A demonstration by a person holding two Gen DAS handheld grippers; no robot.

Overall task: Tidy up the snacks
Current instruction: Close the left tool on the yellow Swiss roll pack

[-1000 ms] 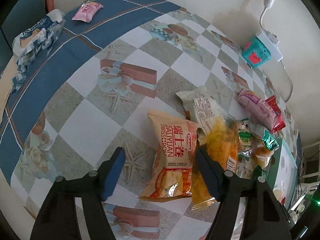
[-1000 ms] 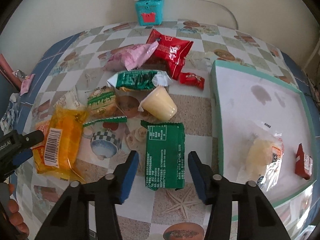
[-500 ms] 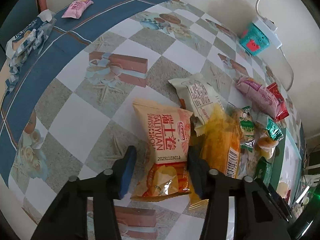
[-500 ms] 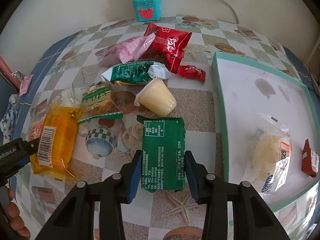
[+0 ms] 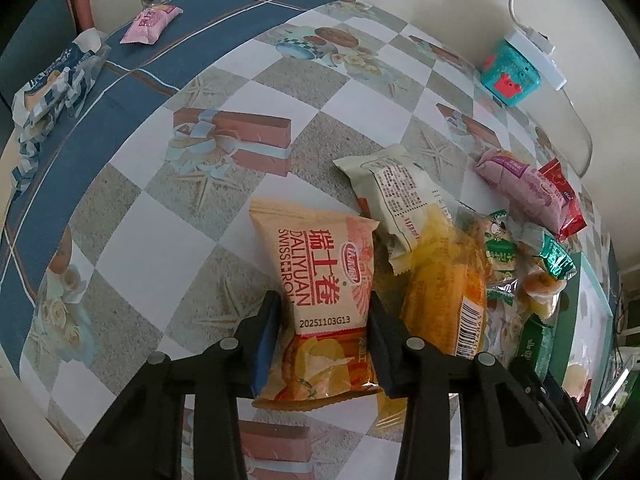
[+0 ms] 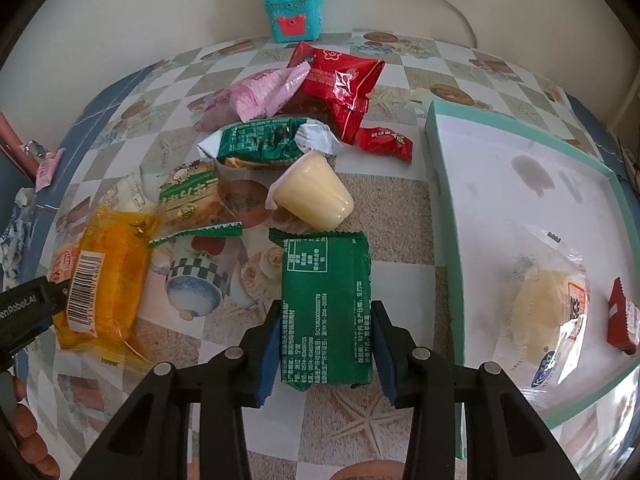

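Far left edge: a pink sachet (image 5: 150, 24) and a blue-white wrapped pack (image 5: 52, 84) lie on the blue border of the tablecloth (image 5: 168, 240), well apart from the heap.
Left gripper (image 5: 324, 332): its jaws have just been closing and now pinch the lower part of the orange Swiss-roll packet (image 5: 328, 292), a blue pad on either edge.
Orange Swiss-roll packet: flat on the cloth, pale peach top, red lettering, a printed date code, glossy orange bottom.
In the way, left: a yellow barcode packet (image 5: 444, 292) touches the right finger, and a cream packet (image 5: 396, 196) overlaps the packet's upper right corner.
Heap behind: green-silver wrapper (image 6: 272, 144), pudding cup (image 6: 316, 196) on its side, pink bag (image 6: 256, 96), red bag (image 6: 340, 80).
Right gripper (image 6: 326, 350): jaws have closed in and pinch the green packet (image 6: 326, 304) at both long edges.
Green packet: flat, back side up, white small print, serrated ends, just left of the tray.
Tray (image 6: 440, 208): teal rim, white floor, holding a clear-wrapped cake (image 6: 548, 308) and a small red packet (image 6: 622, 320).
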